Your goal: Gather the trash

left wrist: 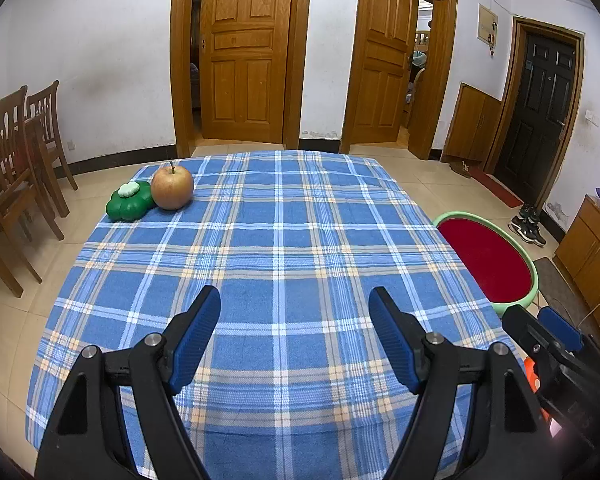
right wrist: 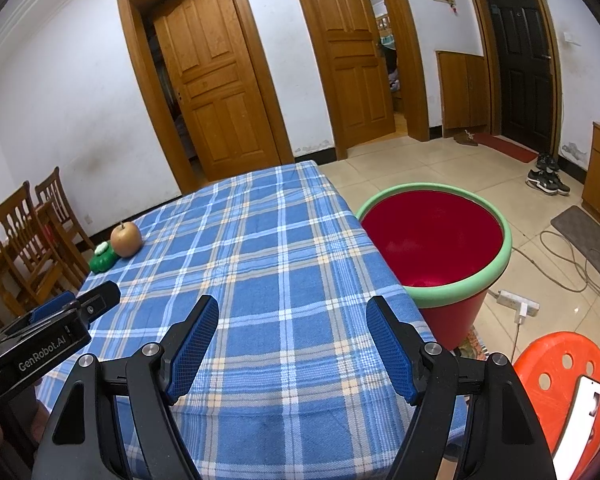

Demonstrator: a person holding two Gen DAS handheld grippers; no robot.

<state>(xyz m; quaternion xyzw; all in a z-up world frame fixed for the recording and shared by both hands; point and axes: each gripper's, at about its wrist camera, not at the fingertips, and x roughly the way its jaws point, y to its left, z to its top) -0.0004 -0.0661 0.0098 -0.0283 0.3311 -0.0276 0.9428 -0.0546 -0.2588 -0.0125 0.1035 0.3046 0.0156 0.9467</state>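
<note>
An apple (left wrist: 172, 186) stands at the far left corner of the blue plaid tablecloth (left wrist: 276, 240), touching a green clover-shaped object (left wrist: 129, 201) on its left. Both show small in the right wrist view too: the apple (right wrist: 126, 239) and the green object (right wrist: 102, 258). A red bucket with a green rim (right wrist: 440, 240) stands on the floor by the table's right edge; its rim (left wrist: 496, 256) shows in the left wrist view. My left gripper (left wrist: 294, 312) hangs open over the near cloth, holding nothing. My right gripper (right wrist: 292, 314) is open too, near the table's right edge.
Wooden chairs (left wrist: 16, 168) stand left of the table. An orange plastic stool (right wrist: 560, 384) sits at the near right, with a power strip (right wrist: 518, 304) and cables on the tiled floor. Wooden doors (left wrist: 240, 52) and a dark door (left wrist: 540, 112) line the far wall.
</note>
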